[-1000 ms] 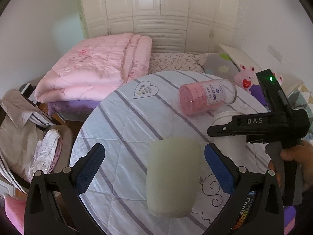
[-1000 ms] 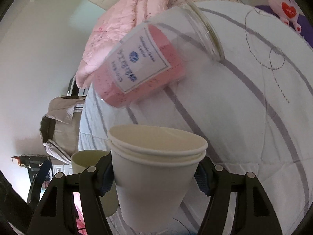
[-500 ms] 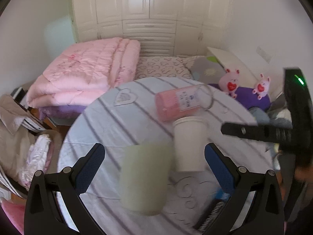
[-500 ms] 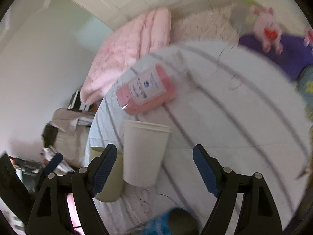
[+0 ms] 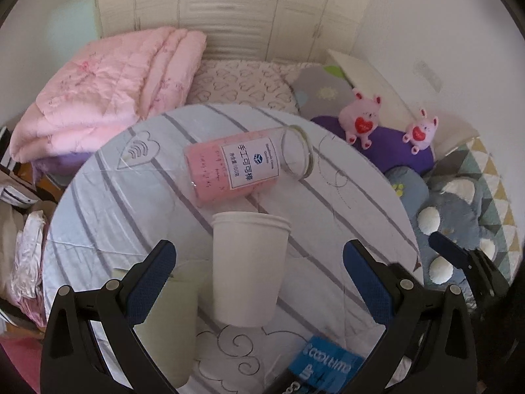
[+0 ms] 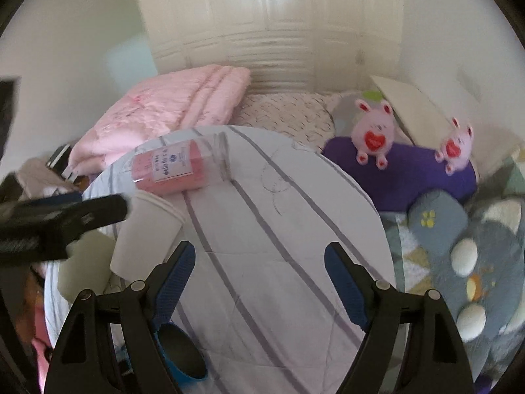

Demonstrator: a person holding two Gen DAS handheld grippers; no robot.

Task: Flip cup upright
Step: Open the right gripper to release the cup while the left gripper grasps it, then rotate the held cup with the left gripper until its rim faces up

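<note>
A white paper cup [image 5: 247, 267] stands upright, mouth up, on the round striped table [image 5: 108, 203]; it also shows in the right wrist view [image 6: 144, 234]. A pale green cup [image 5: 170, 321] stands beside it at its left, mouth down. My left gripper [image 5: 259, 279] is open, its fingers wide either side of the white cup without touching it. My right gripper [image 6: 259, 272] is open and empty, above bare table to the right of the white cup.
A clear jar [image 5: 242, 167] with pink contents lies on its side behind the cups. A blue box [image 5: 325, 366] sits at the table's near edge, and a blue cup [image 6: 180, 354] shows low in the right wrist view. Bedding and plush toys [image 6: 374, 131] lie beyond.
My right gripper let go of the white cup, leaving it upright on the table, and pulled back to the right. My left gripper rose and drew back; the green cup slid to its left.
</note>
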